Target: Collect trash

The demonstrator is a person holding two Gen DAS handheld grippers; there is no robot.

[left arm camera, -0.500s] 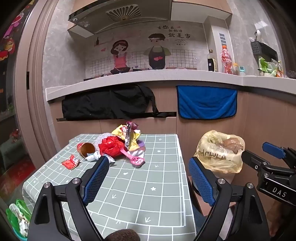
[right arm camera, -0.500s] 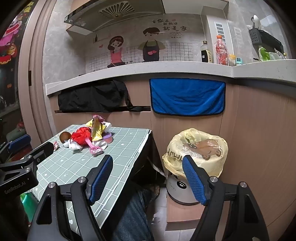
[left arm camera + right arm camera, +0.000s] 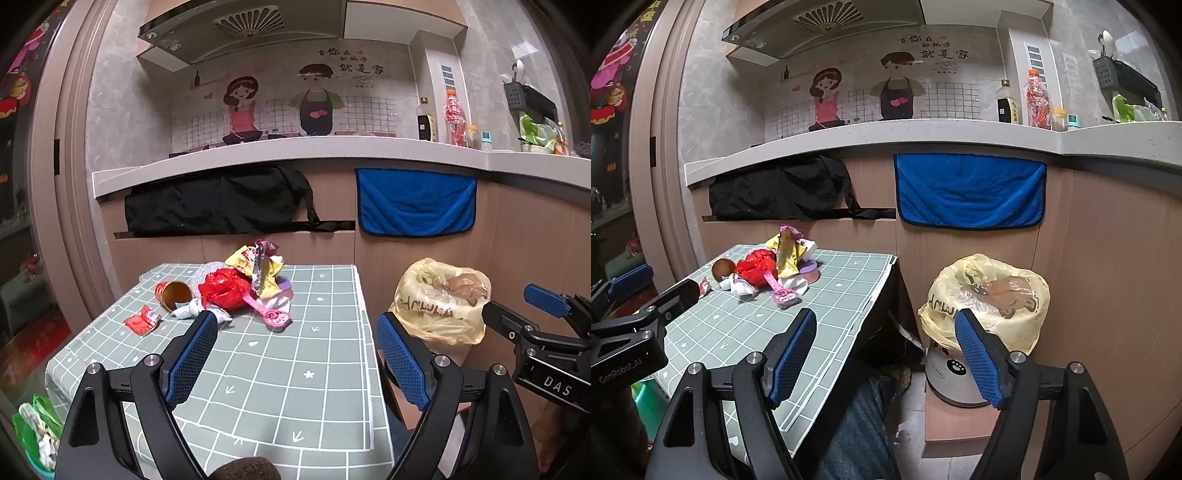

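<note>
A heap of crumpled trash (image 3: 240, 284) sits toward the far end of the small table with the grey-green grid-patterned cloth (image 3: 280, 369): a scrunched red plastic bag (image 3: 221, 290), yellow and foil snack wrappers (image 3: 258, 266), a tipped-over red paper cup (image 3: 173, 293), a pink plastic spoon-shaped piece (image 3: 271, 314) and a small red sachet (image 3: 142, 320) lying a little apart on the left. Nothing has been lifted yet, so I judge the collecting has not begun.

The left gripper (image 3: 295, 358) hovers over the near part of the cloth, tilted slightly down, its blue-padded fingers (image 3: 192, 354) spread wide with nothing between them. It lines up with the heap, which suggests it is meant to do the picking.

The right gripper (image 3: 886, 354) hangs off the table's right edge, above the person's denim-clad knee (image 3: 857, 435), fingers likewise spread and empty. It faces the round grey bin lined with a yellow plastic bag (image 3: 990, 295), which stands on the floor just beside the table against the wooden cabinet front. The liner's mouth gapes upward, ready to take drops.

Because the bin is close to the table's right side, each piece should need only a short carry. The loose, light wrappers may slip or scatter if pinched badly.
</note>
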